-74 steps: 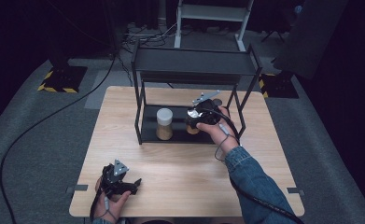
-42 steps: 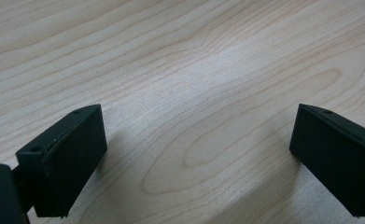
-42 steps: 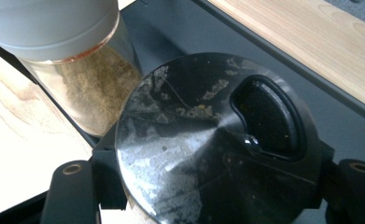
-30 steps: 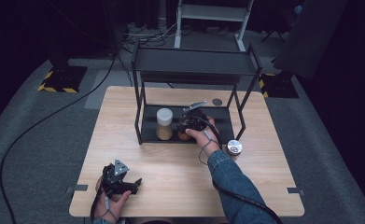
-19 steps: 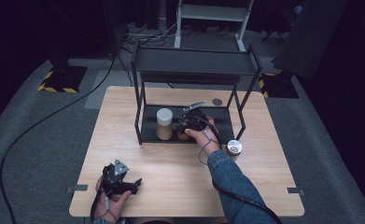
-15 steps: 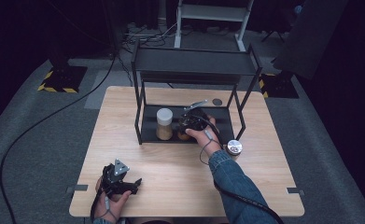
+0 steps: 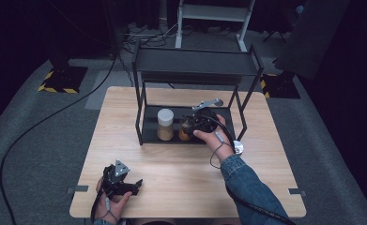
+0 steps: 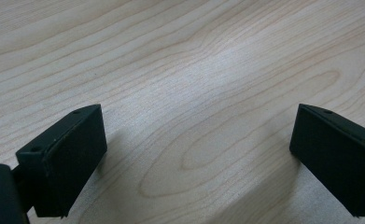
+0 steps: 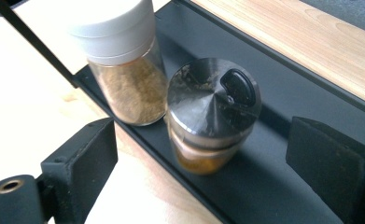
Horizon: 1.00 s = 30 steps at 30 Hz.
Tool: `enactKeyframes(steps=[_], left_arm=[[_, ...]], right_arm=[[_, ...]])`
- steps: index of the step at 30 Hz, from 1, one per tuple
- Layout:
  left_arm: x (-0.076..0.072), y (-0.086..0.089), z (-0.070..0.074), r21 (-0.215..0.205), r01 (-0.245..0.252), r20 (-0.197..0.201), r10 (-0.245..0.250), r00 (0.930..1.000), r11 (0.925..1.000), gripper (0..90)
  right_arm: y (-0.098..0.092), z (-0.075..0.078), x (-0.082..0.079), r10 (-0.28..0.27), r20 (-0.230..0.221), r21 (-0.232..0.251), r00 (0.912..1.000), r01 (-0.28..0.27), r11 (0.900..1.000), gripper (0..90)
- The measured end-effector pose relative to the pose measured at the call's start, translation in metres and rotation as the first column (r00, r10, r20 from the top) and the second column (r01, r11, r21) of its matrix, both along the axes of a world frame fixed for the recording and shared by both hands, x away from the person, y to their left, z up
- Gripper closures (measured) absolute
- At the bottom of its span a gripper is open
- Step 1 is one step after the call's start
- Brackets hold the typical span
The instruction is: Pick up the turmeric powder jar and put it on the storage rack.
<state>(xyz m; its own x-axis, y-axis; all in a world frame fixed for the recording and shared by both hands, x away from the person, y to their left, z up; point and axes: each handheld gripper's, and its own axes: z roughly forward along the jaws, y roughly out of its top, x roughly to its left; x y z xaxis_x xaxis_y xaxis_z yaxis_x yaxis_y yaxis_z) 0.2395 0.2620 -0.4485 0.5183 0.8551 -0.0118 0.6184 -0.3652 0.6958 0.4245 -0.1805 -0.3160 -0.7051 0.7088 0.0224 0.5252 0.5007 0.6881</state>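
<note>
Placing spice jars on the lower shelf [image 7: 218, 137] of the black rack [image 7: 195, 65], which stands on the table [image 7: 172, 187] toward 12 o'clock.

Done, as it looks: the steel-capped shaker [image 9: 212, 116] stands upright on the lower shelf, just beside the white-capped jar [image 9: 122, 60], which sits at its 10 o'clock in the right gripper view; whether the two touch I cannot tell. In the high view the white-capped jar [image 7: 165, 124] is at 9 o'clock of the shaker [image 7: 186, 129].

Right hand-held gripper [image 9: 203, 172]: jaws have just been opening and stand wide apart, one either side of the shaker, neither pad touching it. So the shaker reads as released, standing on its own. The right hand-held gripper [image 7: 197, 123] hangs right at the shelf front.

Left hand-held gripper [image 8: 194, 154]: jaws wide apart, nothing between them, bare wood under it. In the high view it [image 7: 125, 183] rests at about 7 o'clock of the table, well apart from the rack.

Left to do, my judgement: back the right hand-held gripper clear of the rack without knocking the shaker. A small round thing [image 7: 238, 147] lies on the table at 4 o'clock of the rack, by the right wrist; too small to identify, may be next. Upper shelf looks bare from here.
</note>
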Motion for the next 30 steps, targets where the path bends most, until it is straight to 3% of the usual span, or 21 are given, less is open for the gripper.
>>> enactKeyframes(steps=[12,30], left_arm=[[0.0,0.0,0.0,0.0,0.0,0.0,0.0,1.0,1.0,3.7],[0.0,0.0,0.0,0.0,0.0,0.001,0.0,1.0,1.0,3.7]], right_arm=[[-0.021,0.019,-0.024,0.014,0.013,0.001,0.9998,-0.014,1.0,9.1],[-0.064,0.025,-0.055,-0.002,0.037,0.007,0.9993,0.002,1.0,8.4]])
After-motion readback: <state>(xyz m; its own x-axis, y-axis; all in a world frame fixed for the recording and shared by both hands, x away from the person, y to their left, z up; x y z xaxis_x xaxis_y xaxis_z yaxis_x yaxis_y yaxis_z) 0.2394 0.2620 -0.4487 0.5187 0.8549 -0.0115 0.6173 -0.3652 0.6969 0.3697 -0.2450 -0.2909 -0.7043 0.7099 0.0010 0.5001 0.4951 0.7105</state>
